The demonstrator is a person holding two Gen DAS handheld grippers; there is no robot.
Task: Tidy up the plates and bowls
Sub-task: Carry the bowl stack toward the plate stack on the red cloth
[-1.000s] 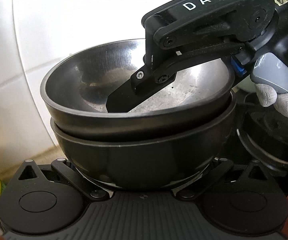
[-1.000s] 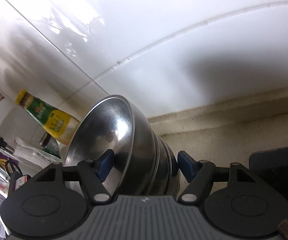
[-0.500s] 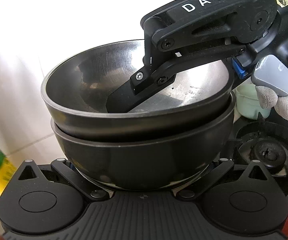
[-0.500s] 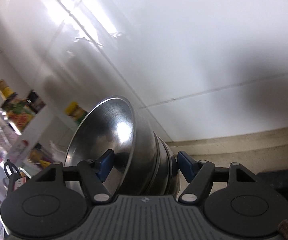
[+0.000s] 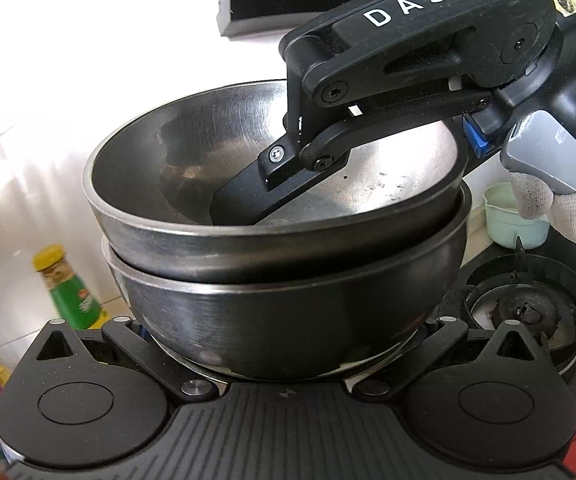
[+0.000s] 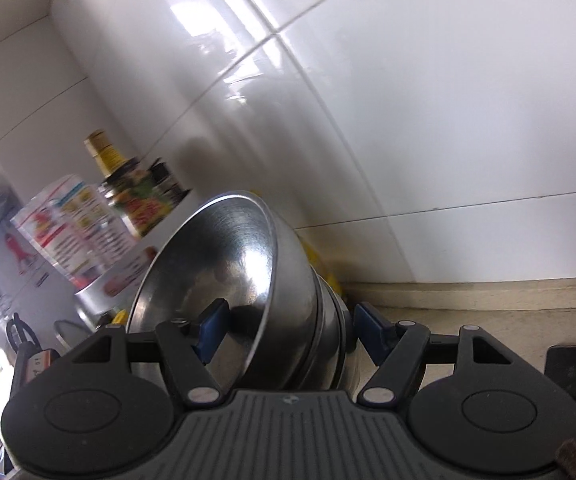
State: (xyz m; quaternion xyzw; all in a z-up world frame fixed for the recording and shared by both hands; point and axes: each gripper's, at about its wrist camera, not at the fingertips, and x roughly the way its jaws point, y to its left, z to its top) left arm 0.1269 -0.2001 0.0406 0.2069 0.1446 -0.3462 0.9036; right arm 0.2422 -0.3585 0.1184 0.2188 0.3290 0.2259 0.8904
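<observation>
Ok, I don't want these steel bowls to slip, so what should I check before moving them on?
1. Right tongs clamp the bowl stack, one pad inside the top bowl, one outside: ok.
2. Left tongs pads touching: hidden behind the lower bowl: cannot tell.
3. Top bowl nested level: it sits tilted: not ok.
4. Set-down spot: not in view: cannot tell.
5. Green cup apart from the stack: ok.
</observation>
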